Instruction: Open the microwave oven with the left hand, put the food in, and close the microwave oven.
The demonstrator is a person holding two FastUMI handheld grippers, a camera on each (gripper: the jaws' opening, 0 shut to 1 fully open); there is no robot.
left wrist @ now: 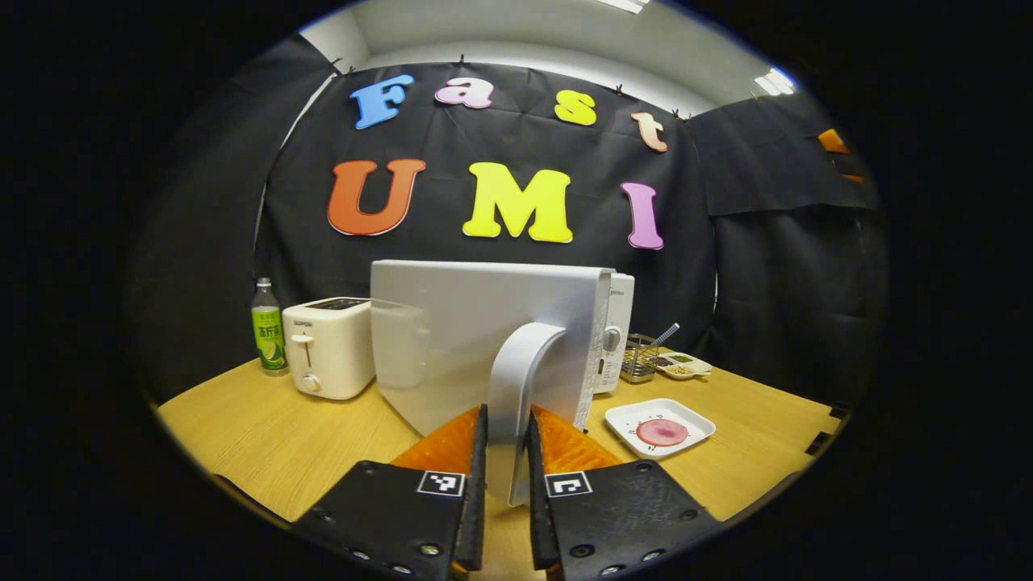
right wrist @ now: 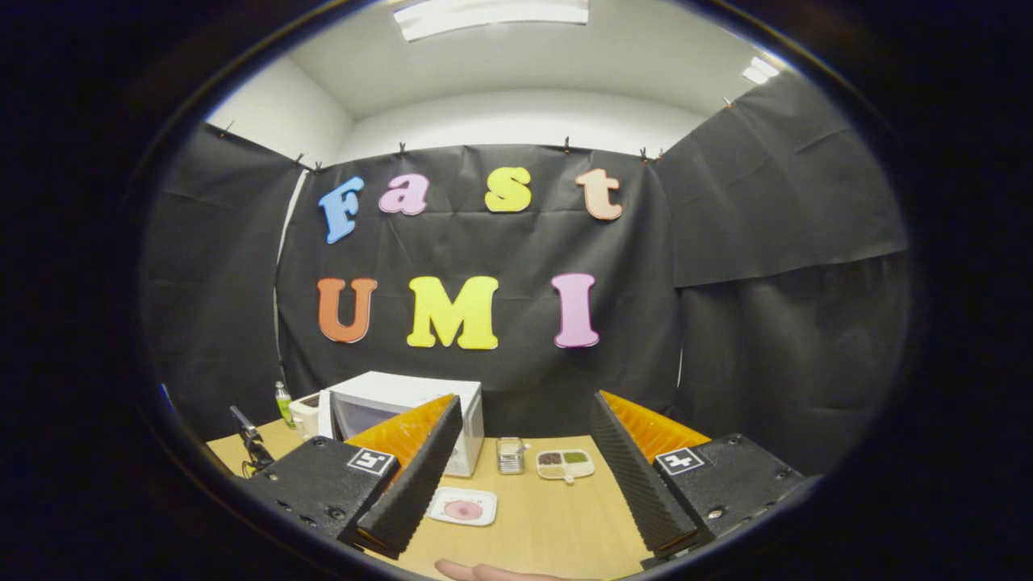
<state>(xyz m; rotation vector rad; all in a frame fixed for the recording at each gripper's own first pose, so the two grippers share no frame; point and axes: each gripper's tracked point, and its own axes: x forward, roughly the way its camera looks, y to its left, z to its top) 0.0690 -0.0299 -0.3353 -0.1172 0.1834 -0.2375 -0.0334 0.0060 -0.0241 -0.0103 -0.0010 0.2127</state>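
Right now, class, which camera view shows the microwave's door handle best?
The left gripper view: the door handle stands close and central, clamped in the left hand-held gripper. In the right gripper view the microwave is small and its handle is hidden.

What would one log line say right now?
left tool: shut on door handle | microwave door: partly open | right tool: open | food plate: on table

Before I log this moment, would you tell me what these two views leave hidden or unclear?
- Microwave cavity: left gripper view, hidden behind its swung door.
- Left gripper contact with the door handle: pads edge-on, unclear.
- Food on the white plate: right gripper view, too small.
- Sectioned dish contents: too small.
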